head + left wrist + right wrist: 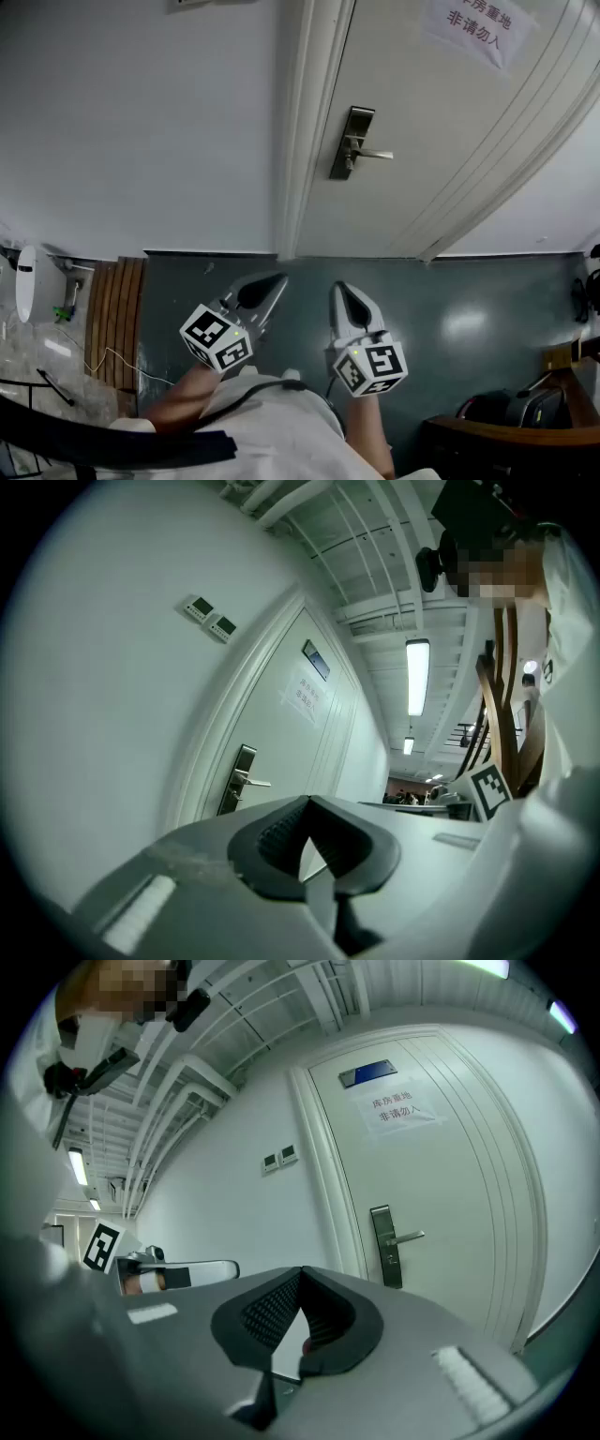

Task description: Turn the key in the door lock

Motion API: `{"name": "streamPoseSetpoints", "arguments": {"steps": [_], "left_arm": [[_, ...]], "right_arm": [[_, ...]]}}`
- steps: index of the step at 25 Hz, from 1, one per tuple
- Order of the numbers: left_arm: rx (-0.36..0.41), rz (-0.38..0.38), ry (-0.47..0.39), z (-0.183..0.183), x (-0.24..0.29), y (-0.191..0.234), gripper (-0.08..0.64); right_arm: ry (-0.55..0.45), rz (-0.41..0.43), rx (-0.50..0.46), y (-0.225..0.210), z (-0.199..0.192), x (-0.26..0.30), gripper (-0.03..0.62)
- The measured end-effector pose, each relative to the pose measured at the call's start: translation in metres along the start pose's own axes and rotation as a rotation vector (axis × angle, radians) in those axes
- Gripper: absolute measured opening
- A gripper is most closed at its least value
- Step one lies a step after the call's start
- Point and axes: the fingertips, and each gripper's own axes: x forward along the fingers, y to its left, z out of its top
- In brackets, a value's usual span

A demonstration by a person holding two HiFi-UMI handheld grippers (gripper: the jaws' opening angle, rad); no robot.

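A white door [441, 131] stands shut ahead, with a metal lock plate and lever handle [352, 142] near its left edge. The same lock plate [239, 778] shows in the left gripper view, and as the lock plate [385, 1246] in the right gripper view. A small mark sits below the lever, too small to tell whether it is a key. My left gripper [278, 278] and right gripper [339, 287] are side by side over the grey floor, well short of the door. Both point level toward it. The left gripper [307, 801] and right gripper [301, 1271] are shut with nothing held.
A paper notice [478, 28] hangs on the door. Two wall control panels [211, 618] sit left of the door frame [300, 131]. Wooden slats [117, 319] lie at the left. Dark bags [525, 408] and a wooden piece of furniture [572, 375] stand at the lower right.
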Motion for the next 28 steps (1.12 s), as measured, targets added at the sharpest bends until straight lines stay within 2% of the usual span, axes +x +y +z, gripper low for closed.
{"name": "streamPoseSetpoints", "arguments": {"steps": [8,13,28], "left_arm": [[0.024,0.023,-0.005,-0.004,0.013,-0.009,0.003],[0.01,0.048,-0.011,-0.008,0.019,-0.015,0.003],[0.022,0.127,0.028,-0.034,0.033,-0.042,0.003]], "right_arm": [[0.006,0.021,-0.006,-0.014,-0.001,-0.006,0.003],[0.002,0.065,0.025,-0.022,-0.002,-0.013,0.003],[0.049,0.069,0.086,-0.067,-0.025,-0.048,0.003]]}}
